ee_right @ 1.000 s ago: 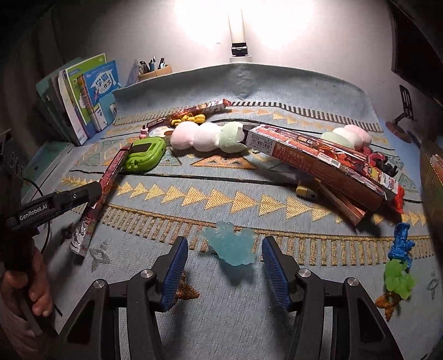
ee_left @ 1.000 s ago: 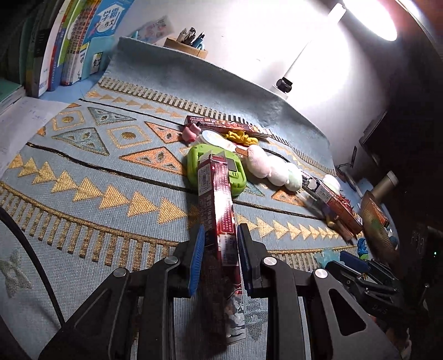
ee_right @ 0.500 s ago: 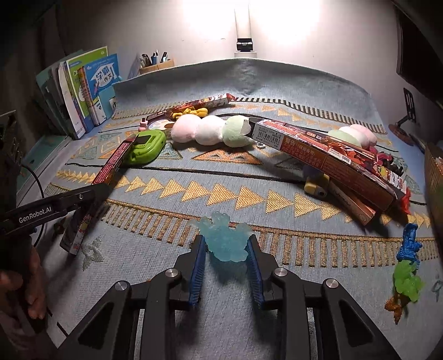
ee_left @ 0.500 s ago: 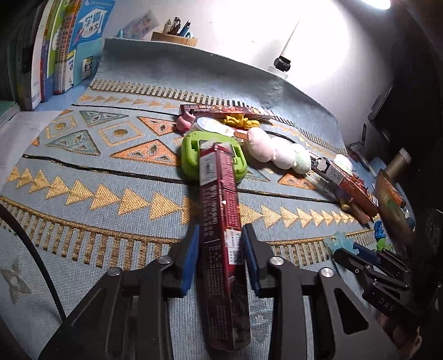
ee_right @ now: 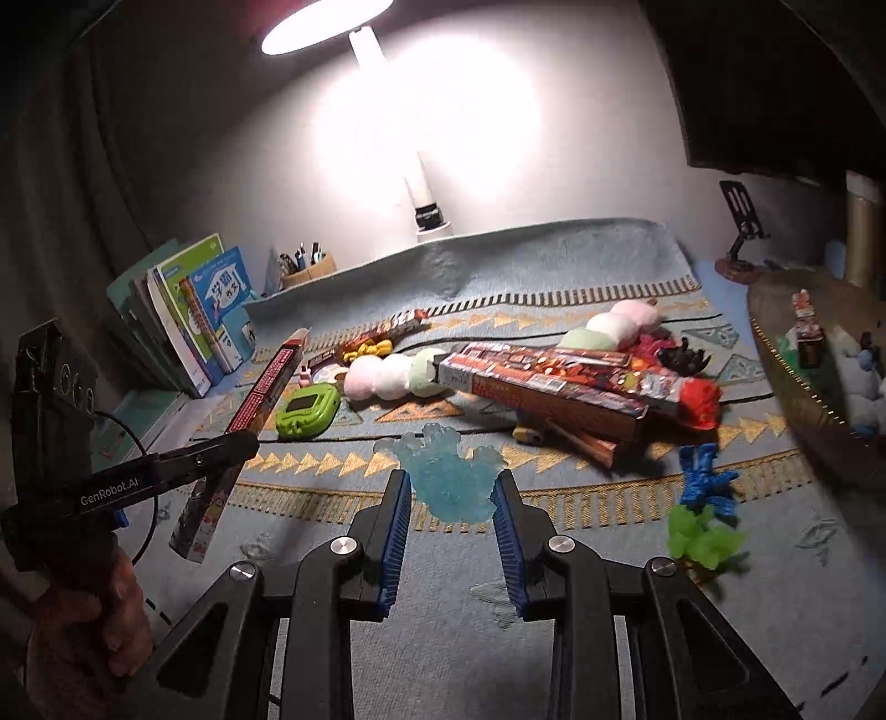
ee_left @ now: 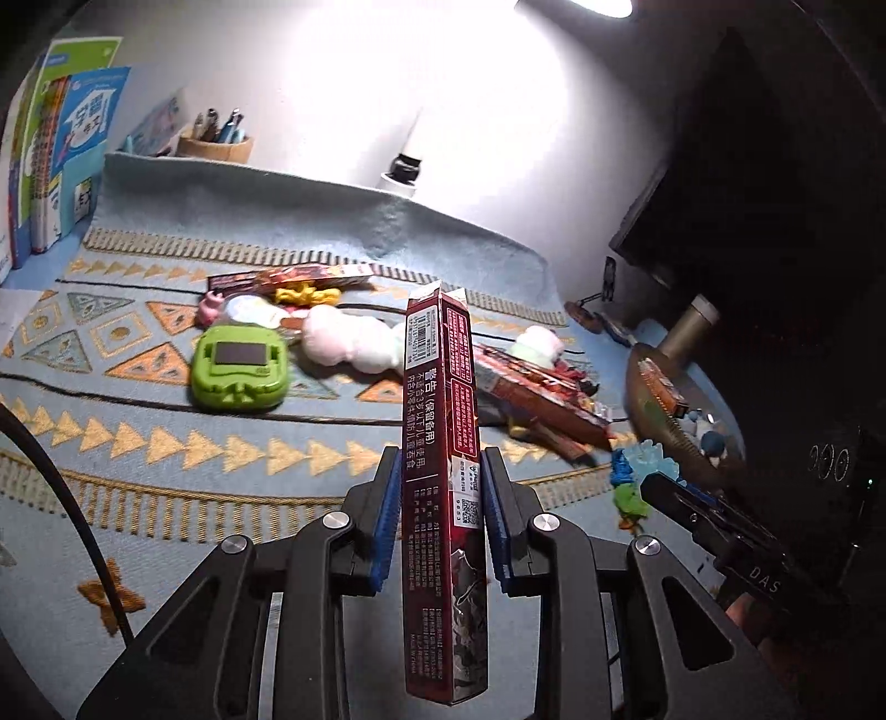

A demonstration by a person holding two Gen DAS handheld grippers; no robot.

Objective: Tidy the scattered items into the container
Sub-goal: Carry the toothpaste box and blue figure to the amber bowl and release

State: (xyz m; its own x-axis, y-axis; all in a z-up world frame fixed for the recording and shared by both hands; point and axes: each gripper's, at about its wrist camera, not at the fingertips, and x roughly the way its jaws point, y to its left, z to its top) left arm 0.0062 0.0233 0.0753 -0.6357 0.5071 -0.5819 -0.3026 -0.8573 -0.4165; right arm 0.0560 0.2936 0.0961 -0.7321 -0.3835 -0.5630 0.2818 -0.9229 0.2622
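Basket (ee_right: pixel 797 387), at the right edge of the rug (ee_right: pixel 554 609), is the container, and a few small things are already seen inside it: a little carton and some pale and blue toys, too small to name. Most of the clutter is still spread on the rug: a green gadget (ee_left: pixel 239 368), two plush dumpling sticks (ee_right: pixel 396 374), several long printed boxes (ee_right: pixel 554 387), a yellow toy (ee_left: pixel 307 293), a blue figure (ee_right: pixel 703 479) and a green figure (ee_right: pixel 700 540). The task is judged to be at an early stage, with far more left out than put away.

Two items are in hand. A long dark-red box (ee_left: pixel 446 471) is clamped between the pads of the left gripper (ee_left: pixel 440 518) and is held clear of the rug, its far end tilted upward. A translucent blue toy (ee_right: pixel 448 479) is pinched by the right gripper (ee_right: pixel 451 529), also lifted off the cloth.

Compared with a second earlier, the red box is no longer lying on the rug with its tip against the green gadget; it has been raised. The blue toy, then lying loose between wide-open right jaws, has been closed upon and picked up. Both views have been lifted and swung toward the basket side, so that more of the lamp (ee_right: pixel 326 22) and wall is now shown. Neither item has yet been brought over the basket.
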